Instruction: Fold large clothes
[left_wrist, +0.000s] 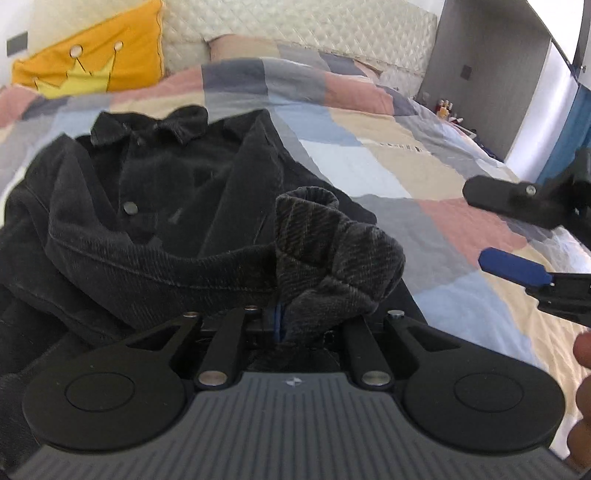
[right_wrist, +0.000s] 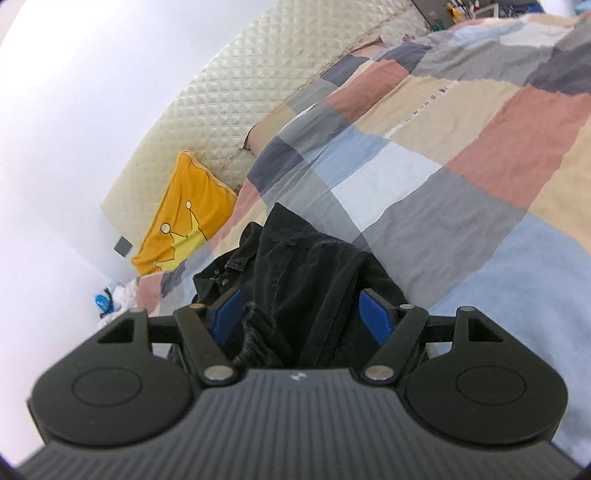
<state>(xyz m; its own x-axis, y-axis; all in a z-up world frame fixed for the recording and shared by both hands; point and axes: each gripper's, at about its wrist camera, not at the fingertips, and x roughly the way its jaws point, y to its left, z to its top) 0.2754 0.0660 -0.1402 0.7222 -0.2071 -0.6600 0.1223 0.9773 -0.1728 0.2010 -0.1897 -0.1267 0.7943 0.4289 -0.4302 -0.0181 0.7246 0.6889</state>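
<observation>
Left hand-held gripper (left_wrist: 277, 321): jaws pressed together, pinching a bunched cuff or hem (left_wrist: 332, 254) of the black denim jacket (left_wrist: 147, 206), fabric puckered right at the pads. Judged step: laying this gripped part across the jacket body to make a fold.

Right hand-held gripper (right_wrist: 301, 314): jaws spread, blue pads (right_wrist: 375, 314) either side of dark cloth. Whether the pads touch the cloth, cannot tell.

Jacket lies crumpled on the patchwork quilt (left_wrist: 388, 162) of the bed, collar (left_wrist: 147, 127) toward the headboard (left_wrist: 295, 26), front snaps showing.

To do it well: keep the pinch firm, carry the cloth low and flat, set the edge in line with the side seam, smooth before letting go. The right one could pin the body so it doesn't drag.

Beyond: yellow cushion (left_wrist: 92, 62) against the headboard, well apart.
</observation>
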